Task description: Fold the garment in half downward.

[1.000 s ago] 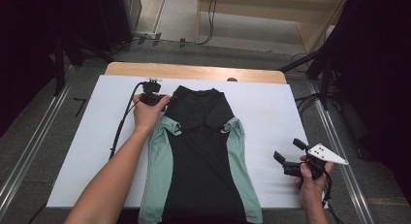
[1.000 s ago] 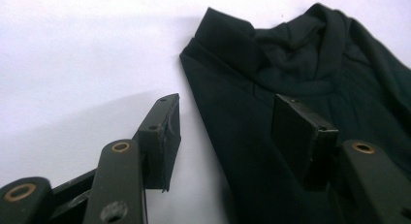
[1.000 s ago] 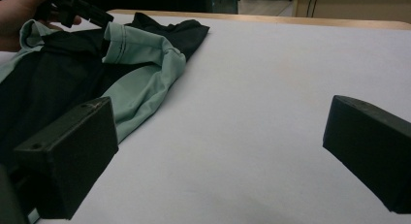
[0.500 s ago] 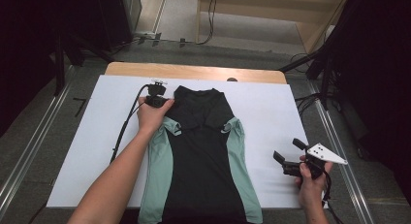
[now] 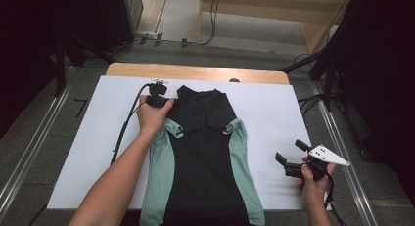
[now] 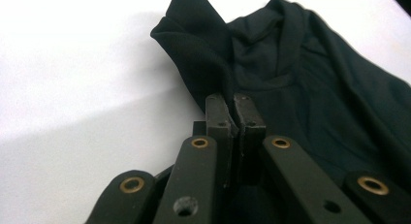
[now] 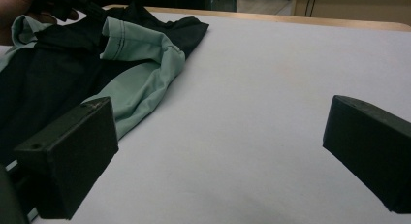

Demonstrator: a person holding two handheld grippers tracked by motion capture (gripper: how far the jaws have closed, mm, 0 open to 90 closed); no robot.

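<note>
A black, short-sleeved stretch-fabric shirt with mint-green side panels and sleeves (image 5: 203, 157) lies flat down the middle of the high view, its collar toward the top of the frame and its hem at the bottom edge. It rests on the white sheet covering the desk (image 5: 274, 113).

The left tool (image 5: 157, 97) sits in the upper centre-left of the high view, at the shirt's shoulder beside the collar. In the left gripper view its jaws are pressed together, pinching the edge of the black fabric, which rises in a fold just beyond them at centre frame.

The right tool (image 5: 292, 157) is held at the lower right of the high view, over the bare white sheet and well apart from the shirt's green right side. Its jaws stand wide apart with nothing between them.
</note>
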